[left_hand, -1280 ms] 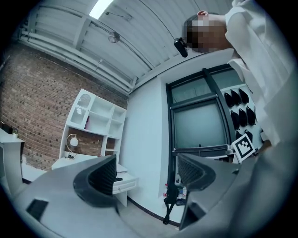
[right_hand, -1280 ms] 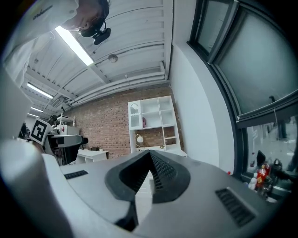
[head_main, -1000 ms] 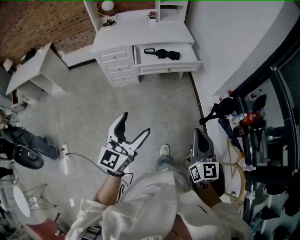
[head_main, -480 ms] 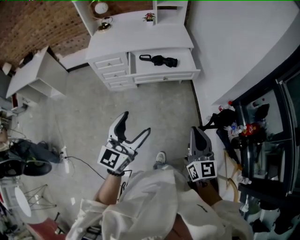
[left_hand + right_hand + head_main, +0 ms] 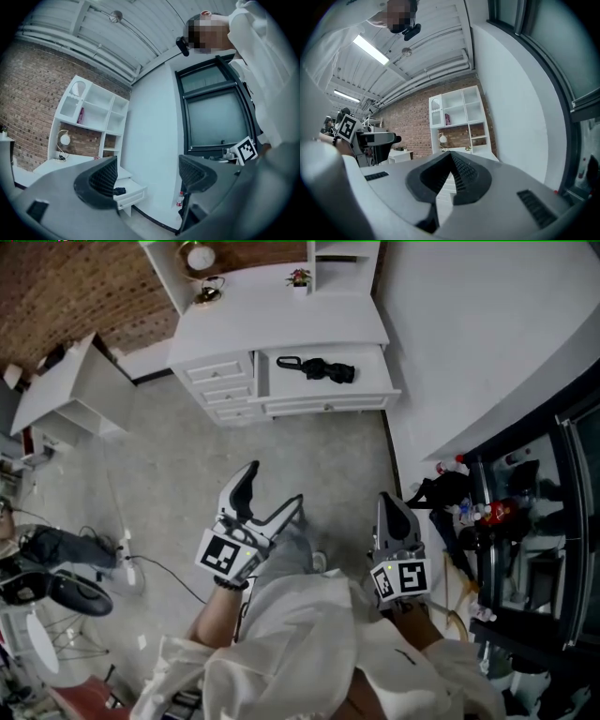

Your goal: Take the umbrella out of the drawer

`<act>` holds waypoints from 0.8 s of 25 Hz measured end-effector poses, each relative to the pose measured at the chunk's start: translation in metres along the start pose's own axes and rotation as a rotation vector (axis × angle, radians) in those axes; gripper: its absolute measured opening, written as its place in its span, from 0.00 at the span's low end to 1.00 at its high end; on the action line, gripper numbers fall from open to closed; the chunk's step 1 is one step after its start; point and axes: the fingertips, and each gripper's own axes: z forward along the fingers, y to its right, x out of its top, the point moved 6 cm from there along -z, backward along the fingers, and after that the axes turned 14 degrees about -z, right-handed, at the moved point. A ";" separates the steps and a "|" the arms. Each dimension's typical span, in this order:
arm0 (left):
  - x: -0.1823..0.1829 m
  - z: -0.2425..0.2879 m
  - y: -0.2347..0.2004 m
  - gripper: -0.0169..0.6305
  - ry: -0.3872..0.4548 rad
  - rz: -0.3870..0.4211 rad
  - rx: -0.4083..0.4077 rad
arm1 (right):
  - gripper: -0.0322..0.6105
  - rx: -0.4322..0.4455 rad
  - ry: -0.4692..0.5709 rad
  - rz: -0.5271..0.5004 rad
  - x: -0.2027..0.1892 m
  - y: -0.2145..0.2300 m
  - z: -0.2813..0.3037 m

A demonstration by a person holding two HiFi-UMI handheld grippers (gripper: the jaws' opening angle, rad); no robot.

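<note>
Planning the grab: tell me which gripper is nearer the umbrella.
Left, narrowly: left gripper is short of the umbrella, slightly left; right gripper farther back, to its right.

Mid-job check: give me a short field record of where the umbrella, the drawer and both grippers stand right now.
umbrella: black, folded, lying inside the drawer
drawer: pulled open, at the right of the white desk
left gripper: jaws apart, empty, over the floor, far short of the drawer
right gripper: jaws together, empty, also well back from the desk
task state: umbrella not yet touched
</note>
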 end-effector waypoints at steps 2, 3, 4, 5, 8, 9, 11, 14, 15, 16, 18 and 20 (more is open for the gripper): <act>0.000 0.005 -0.002 0.63 0.015 0.000 -0.012 | 0.08 0.000 0.001 -0.010 -0.001 0.001 0.002; 0.000 0.008 -0.002 0.63 0.025 -0.001 -0.022 | 0.08 -0.001 0.000 -0.014 -0.001 0.001 0.002; 0.002 0.012 -0.002 0.63 0.036 0.000 -0.032 | 0.08 -0.002 0.000 -0.019 0.000 0.002 0.003; 0.002 0.016 -0.003 0.63 0.045 0.003 -0.042 | 0.08 -0.004 0.004 -0.025 0.001 0.003 0.004; 0.004 0.030 -0.006 0.63 0.066 0.018 -0.070 | 0.08 -0.014 0.024 -0.050 0.002 0.009 0.012; 0.004 0.035 -0.008 0.63 0.068 0.023 -0.080 | 0.08 -0.019 0.032 -0.057 0.003 0.011 0.015; 0.004 0.043 -0.010 0.63 0.067 0.032 -0.103 | 0.08 -0.031 0.047 -0.066 0.004 0.014 0.019; 0.004 0.057 -0.014 0.63 0.077 0.041 -0.138 | 0.08 -0.046 0.070 -0.080 0.007 0.020 0.027; 0.005 0.061 -0.014 0.63 0.081 0.043 -0.148 | 0.08 -0.047 0.075 -0.086 0.007 0.022 0.029; 0.006 0.063 -0.014 0.63 0.085 0.043 -0.155 | 0.08 -0.045 0.079 -0.093 0.007 0.023 0.031; 0.004 0.067 -0.014 0.63 0.090 0.040 -0.167 | 0.08 -0.043 0.089 -0.102 0.007 0.024 0.034; 0.004 0.074 -0.016 0.63 0.092 0.044 -0.180 | 0.08 -0.050 0.105 -0.110 0.008 0.029 0.040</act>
